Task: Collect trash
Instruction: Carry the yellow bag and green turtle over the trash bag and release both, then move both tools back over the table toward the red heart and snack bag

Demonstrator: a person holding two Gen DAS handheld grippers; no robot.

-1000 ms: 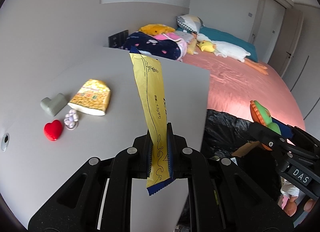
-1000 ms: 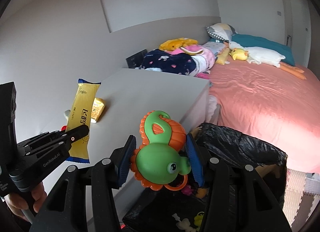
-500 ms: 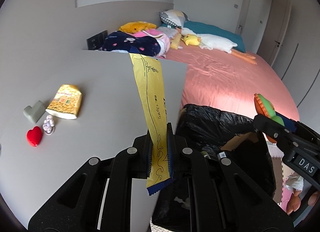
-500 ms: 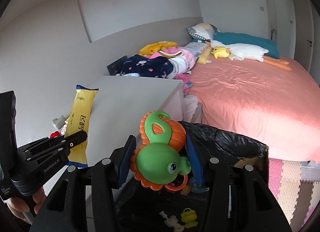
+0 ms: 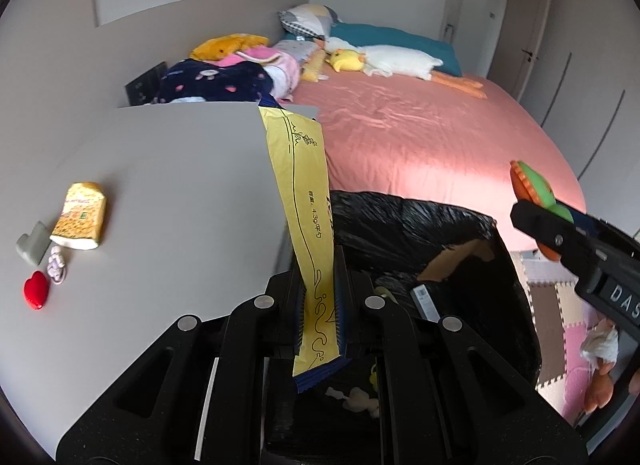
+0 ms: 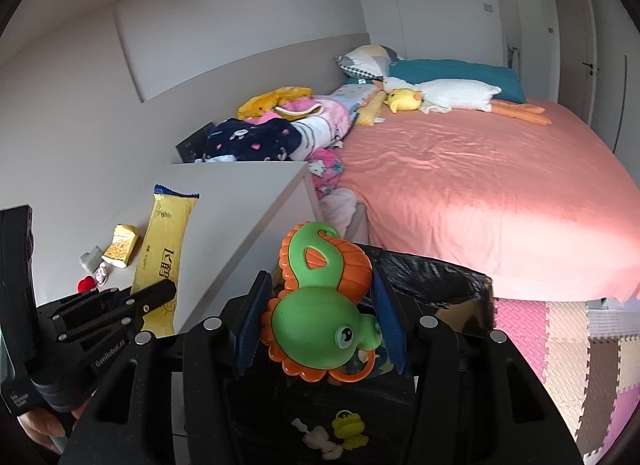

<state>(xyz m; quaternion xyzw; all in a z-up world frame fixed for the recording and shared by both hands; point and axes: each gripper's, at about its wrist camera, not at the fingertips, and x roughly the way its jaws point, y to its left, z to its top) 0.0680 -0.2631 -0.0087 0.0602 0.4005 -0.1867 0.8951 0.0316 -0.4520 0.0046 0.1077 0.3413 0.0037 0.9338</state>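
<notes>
Left wrist view: left gripper [image 5: 320, 297] pinches a long crinkly yellow foil wrapper [image 5: 306, 205]; right gripper [image 6: 320, 319] clamps a glossy green-and-orange plastic toy [image 6: 320, 305]; both now hang over the black bin bag [image 5: 420, 233], past the grey table's edge [image 5: 276, 201].

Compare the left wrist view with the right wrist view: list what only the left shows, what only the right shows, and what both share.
Only the left wrist view: the left tool seen from behind, shut on the yellow wrapper, and a stuffed toy on the floor mat.

Only the right wrist view: the green toy's face between the right tool pads, and a small yellow toy in the bag.

Both: the black trash bag, table, snack pouch, red heart, pink bed.
</notes>
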